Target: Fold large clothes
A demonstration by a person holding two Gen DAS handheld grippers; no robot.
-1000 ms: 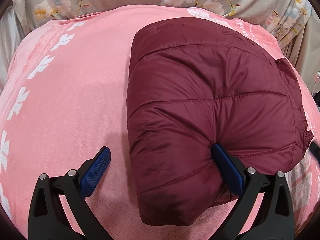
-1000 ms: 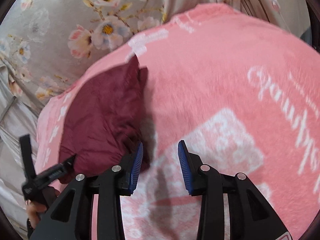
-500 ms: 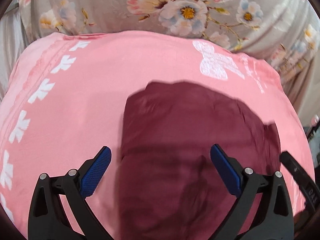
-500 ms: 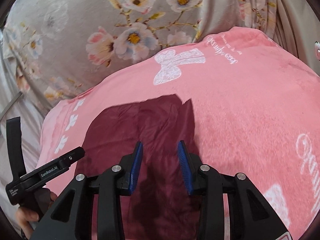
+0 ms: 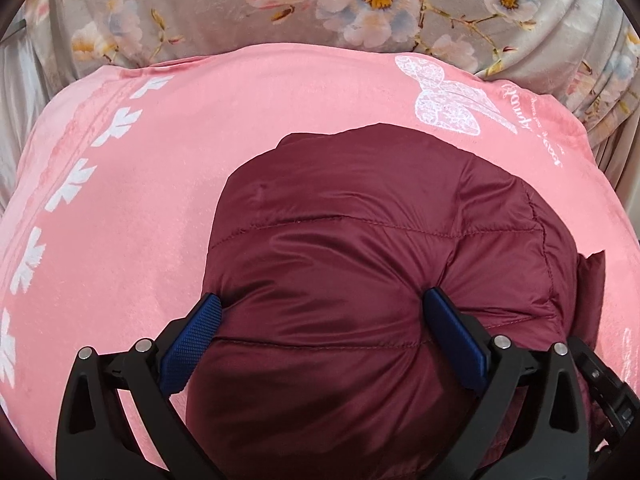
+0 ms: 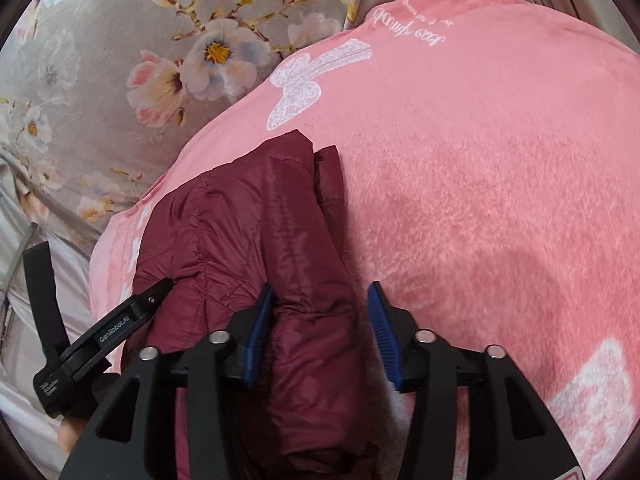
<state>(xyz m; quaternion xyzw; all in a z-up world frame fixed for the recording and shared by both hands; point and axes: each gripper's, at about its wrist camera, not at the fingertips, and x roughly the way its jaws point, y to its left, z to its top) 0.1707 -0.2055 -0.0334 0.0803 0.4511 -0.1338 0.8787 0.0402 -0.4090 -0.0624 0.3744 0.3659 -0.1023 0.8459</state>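
Floral grey bedding (image 5: 208,8) lies behind a pink blanket (image 5: 132,216) spread on the bed, and on it sits the maroon puffer jacket (image 5: 376,248), already folded into a compact, puffy bundle. The left tongs (image 5: 320,332) stand wide with the near end of the bundle bulging between both pads, seemingly squeezed. The right tongs (image 6: 320,320) are opening around the bundle's right edge, with cloth between them. Folding looks nearly finished; only letting go and perhaps tidying appears left.

Pink blanket (image 5: 160,208); grey floral fabric (image 5: 240,4) behind.
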